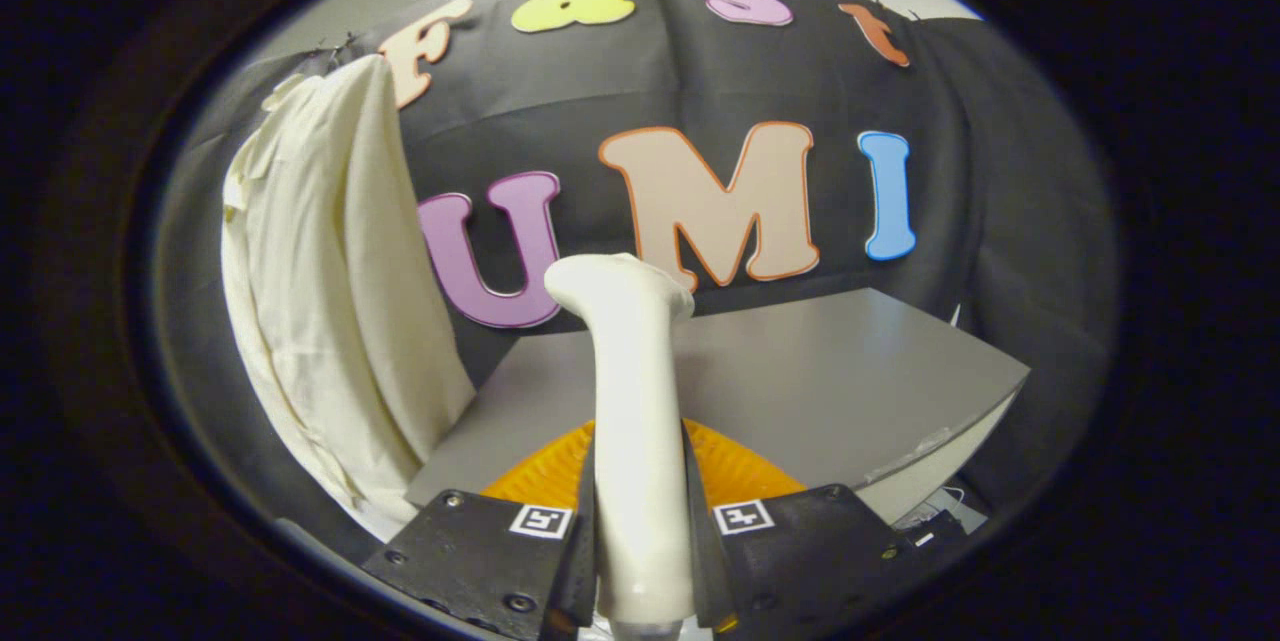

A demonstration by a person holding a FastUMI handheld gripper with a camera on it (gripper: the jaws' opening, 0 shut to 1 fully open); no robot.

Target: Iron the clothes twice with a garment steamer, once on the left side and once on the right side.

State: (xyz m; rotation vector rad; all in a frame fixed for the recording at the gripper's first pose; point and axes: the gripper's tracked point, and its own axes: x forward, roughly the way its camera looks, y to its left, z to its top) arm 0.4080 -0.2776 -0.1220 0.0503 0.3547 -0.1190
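A cream-white garment steamer (pixel 632 391) stands upright between my fingers, its head pointing toward the booth wall. My gripper (pixel 640 531) is shut on the steamer's handle, both fingers pressing its sides. A cream-white garment (pixel 330 291) hangs against the wall to the left of the steamer, reaching down past the table's left edge. The steamer's head is apart from the cloth, to its right.
A grey table (pixel 820 381) lies beyond the fingers. An orange round thing (pixel 740 466) sits on the table just behind the steamer's handle. The table's right edge drops off, with some cables (pixel 940 511) below it.
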